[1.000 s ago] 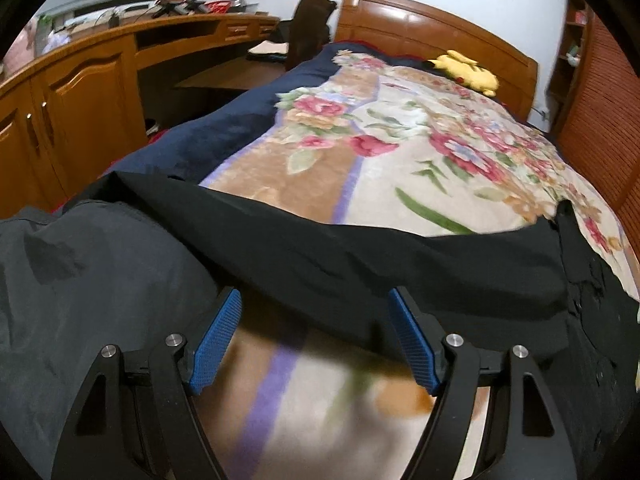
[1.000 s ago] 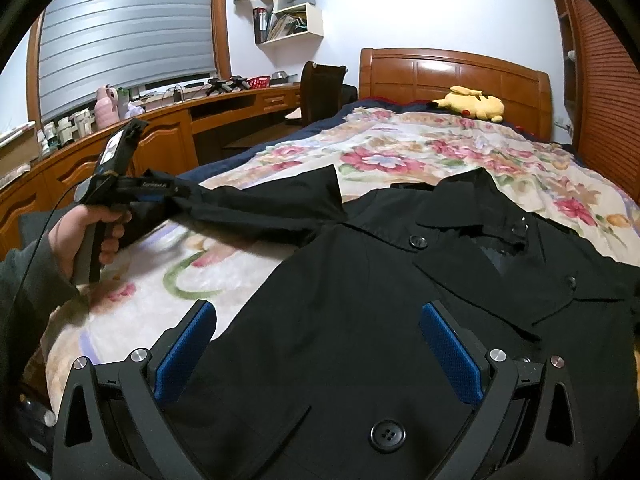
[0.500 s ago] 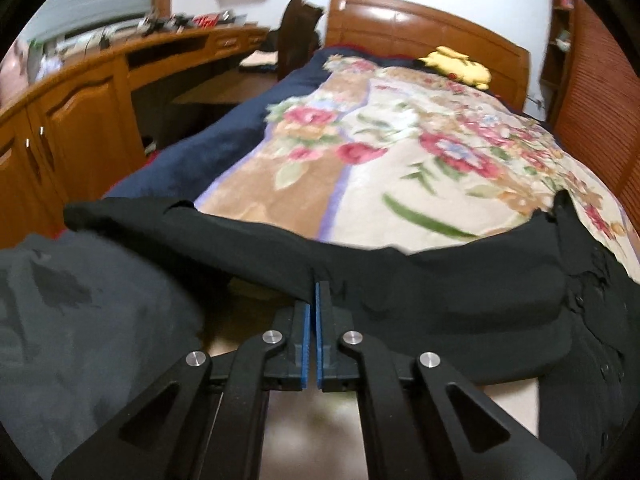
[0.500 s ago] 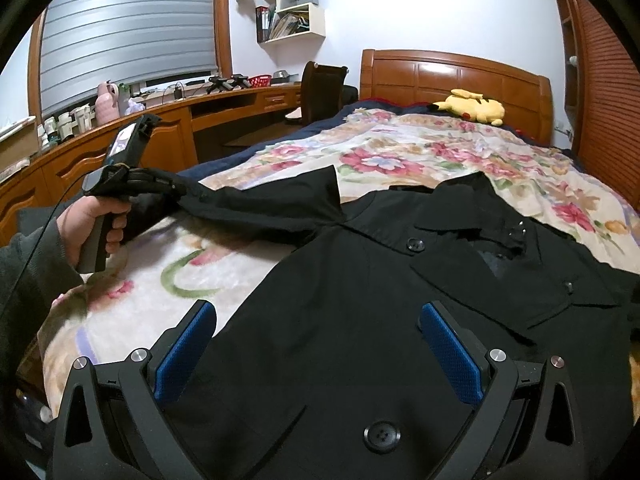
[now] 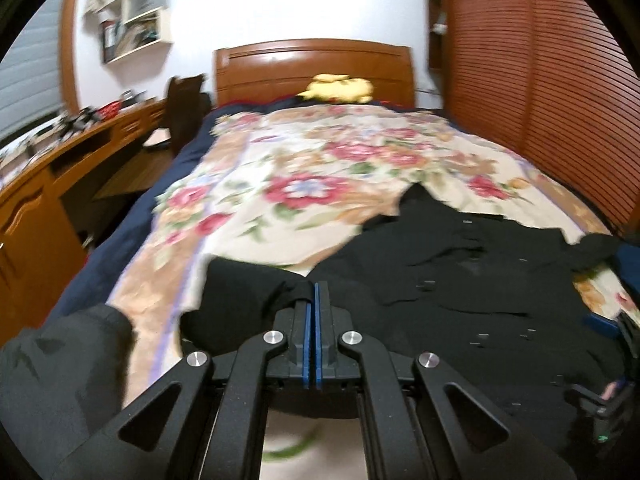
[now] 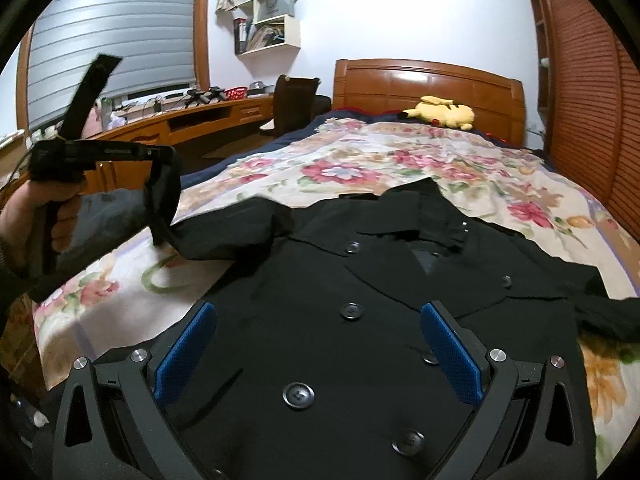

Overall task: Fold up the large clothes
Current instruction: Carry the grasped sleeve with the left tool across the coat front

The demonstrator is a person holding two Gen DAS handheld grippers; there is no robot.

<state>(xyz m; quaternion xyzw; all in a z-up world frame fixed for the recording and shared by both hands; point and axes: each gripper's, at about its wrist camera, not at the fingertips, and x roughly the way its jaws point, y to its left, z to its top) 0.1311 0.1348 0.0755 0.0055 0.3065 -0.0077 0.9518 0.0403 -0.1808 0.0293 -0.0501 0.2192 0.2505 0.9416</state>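
A large black buttoned coat (image 6: 360, 304) lies front-up on the floral bedspread (image 6: 360, 160); it also shows in the left wrist view (image 5: 460, 280). My left gripper (image 5: 312, 292) is shut on the coat's left sleeve (image 5: 248, 284). In the right wrist view the left gripper (image 6: 160, 156) holds the sleeve (image 6: 224, 232) lifted above the bed at the left. My right gripper (image 6: 316, 340) is open and empty, low over the coat's front buttons.
A yellow plush toy (image 6: 440, 112) lies by the wooden headboard (image 6: 428, 84). A wooden desk (image 6: 200, 120) and a dark chair (image 6: 292, 100) stand left of the bed. A slatted wardrobe (image 6: 588, 92) runs along the right side.
My left gripper closed on the sleeve, then lifted it and swung it right, toward the coat's body. The right gripper stayed open and barely moved.
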